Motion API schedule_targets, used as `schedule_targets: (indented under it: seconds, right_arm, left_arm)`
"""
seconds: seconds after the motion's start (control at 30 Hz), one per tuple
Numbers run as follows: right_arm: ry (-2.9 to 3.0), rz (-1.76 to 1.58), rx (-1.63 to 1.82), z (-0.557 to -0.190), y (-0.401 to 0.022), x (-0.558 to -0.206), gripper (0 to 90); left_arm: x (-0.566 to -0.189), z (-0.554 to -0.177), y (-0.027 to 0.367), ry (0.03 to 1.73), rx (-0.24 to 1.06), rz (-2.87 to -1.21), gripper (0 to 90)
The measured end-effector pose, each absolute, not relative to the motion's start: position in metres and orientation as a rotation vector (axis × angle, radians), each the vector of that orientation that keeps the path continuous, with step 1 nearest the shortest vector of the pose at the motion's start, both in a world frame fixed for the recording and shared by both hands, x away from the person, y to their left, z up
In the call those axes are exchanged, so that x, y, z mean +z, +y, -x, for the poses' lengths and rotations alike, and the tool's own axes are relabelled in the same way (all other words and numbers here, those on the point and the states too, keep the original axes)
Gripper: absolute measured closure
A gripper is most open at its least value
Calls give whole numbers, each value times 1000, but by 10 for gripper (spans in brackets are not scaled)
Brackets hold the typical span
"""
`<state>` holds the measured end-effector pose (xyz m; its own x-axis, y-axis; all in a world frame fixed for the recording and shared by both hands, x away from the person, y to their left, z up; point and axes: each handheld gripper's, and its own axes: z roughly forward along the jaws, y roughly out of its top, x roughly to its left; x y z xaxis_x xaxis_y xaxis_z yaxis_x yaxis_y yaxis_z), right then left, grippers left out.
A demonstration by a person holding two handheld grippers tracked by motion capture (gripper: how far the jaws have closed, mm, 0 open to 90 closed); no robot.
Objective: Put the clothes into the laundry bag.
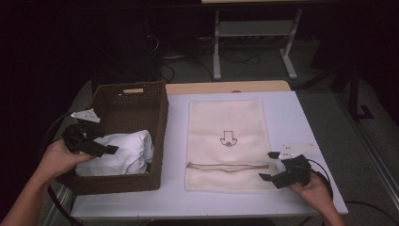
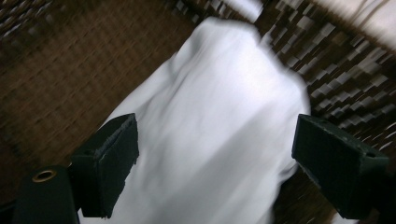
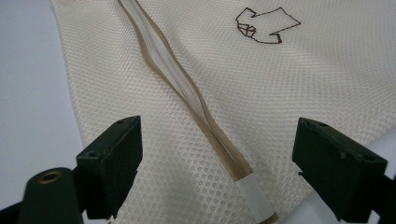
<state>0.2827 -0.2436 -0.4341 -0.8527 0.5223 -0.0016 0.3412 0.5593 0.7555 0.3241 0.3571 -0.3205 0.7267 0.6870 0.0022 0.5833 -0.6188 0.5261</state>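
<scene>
High view, left to right: the left claw (image 1: 96, 143) hovers over the near-left part of 1 brown woven basket (image 1: 157, 136), its jaws spread apart above 1 bundled white cloth (image 1: 127, 153) and holding nothing. The cloth lies in the basket's near half, leaving the far half of the basket floor bare. The basket sits at the left edge of the white surface (image 1: 291, 117), its left wall about level with that edge.

Just right of the basket, with a narrow strip of bare surface between them, 1 cream mesh bag (image 1: 226, 117) lies flat. Its long axis runs from the near edge toward the far edge, and its printed arrow mark (image 1: 228, 138) points toward the near edge. 1 tan zipper (image 1: 228, 166) crosses the bag near its near end, from side to side.

The right claw (image 1: 269, 165) sits at the bag's near-right corner, by the zipper's right end, jaws wide apart and empty. Right of the bag a broad band of bare surface runs to the right edge.

In the right gripper view, the zipper (image 3: 187, 98) lies partly open between the jaws.
</scene>
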Motion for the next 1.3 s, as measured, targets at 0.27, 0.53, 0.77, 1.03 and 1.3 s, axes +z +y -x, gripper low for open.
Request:
schedule_targets:
  seconds: [0.27, 0.53, 0.77, 1.03, 1.3]
  right_arm:
    - [2570, -727, 1172, -283, -243, -434, 151]
    - [2616, -748, 1160, -303, -236, -423, 139]
    - [2692, -658, 1076, -331, -208, -417, 147]
    - [2778, -522, 1014, -347, -174, -426, 245]
    - [2877, -449, 938, -355, -150, -437, 381]
  left_arm:
    - [-344, -330, 350, 990, 218, -2575, 133]
    - [-360, -333, 327, 912, 157, -2769, 106]
    - [-371, -339, 327, 944, 113, -2745, 242]
    - [-373, -336, 328, 959, 111, -2720, 454]
    - [-373, -333, 332, 931, 123, -2692, 515]
